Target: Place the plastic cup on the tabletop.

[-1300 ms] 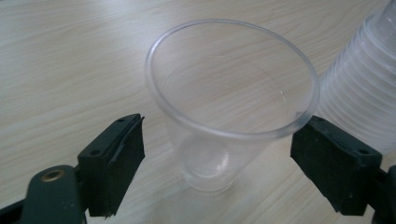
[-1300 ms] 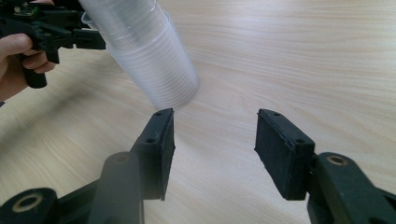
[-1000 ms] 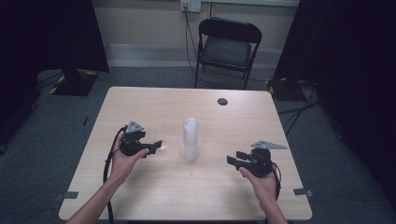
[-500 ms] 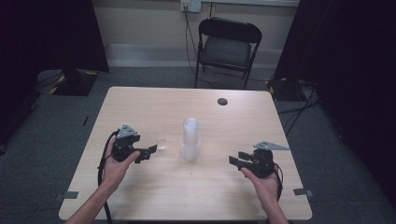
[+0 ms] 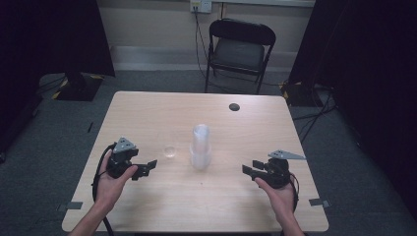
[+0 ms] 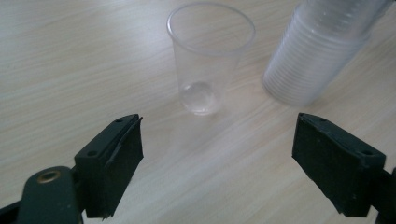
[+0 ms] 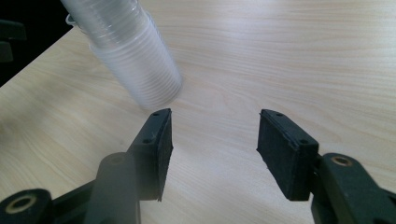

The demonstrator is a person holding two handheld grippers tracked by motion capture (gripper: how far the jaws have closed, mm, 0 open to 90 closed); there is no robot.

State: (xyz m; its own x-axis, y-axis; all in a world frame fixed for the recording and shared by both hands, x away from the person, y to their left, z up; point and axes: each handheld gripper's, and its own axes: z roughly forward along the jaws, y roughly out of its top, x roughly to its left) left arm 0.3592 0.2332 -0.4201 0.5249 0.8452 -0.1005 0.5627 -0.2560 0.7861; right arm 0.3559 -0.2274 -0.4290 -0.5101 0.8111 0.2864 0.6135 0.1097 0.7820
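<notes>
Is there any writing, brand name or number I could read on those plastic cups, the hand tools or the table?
None can be read.
Single clear cup: plain, no print.
Stack of clear cups: plain, no print.
Left gripper and right gripper: black, no label visible.
Table: bare wood grain.
Wall outlet: too small to tell.

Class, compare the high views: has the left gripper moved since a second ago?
Yes. The left gripper has drawn back toward the person, away from the stack of clear plastic cups, leaving a single clear plastic cup standing.
</notes>
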